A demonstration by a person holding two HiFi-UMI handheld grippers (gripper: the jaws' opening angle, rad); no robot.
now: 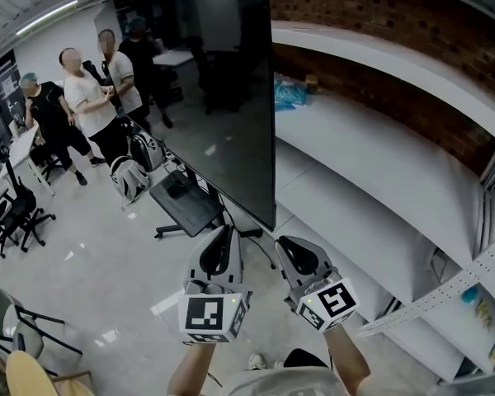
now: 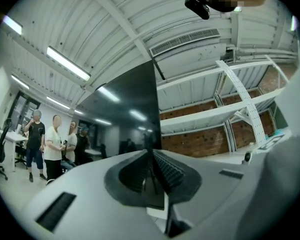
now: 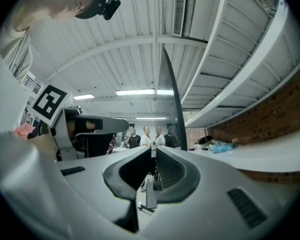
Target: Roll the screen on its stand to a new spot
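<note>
Shelved room, screen top cropped.

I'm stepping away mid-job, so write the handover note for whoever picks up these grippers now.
Left gripper: shut, empty.
Right gripper: shut, empty.
Both are held low, just short of the near edge of the screen.
The screen is upright on its stand, beside the white shelving; people stand beyond it.
Done: no grip taken yet.
Left: take hold, roll it to the new spot.
</note>
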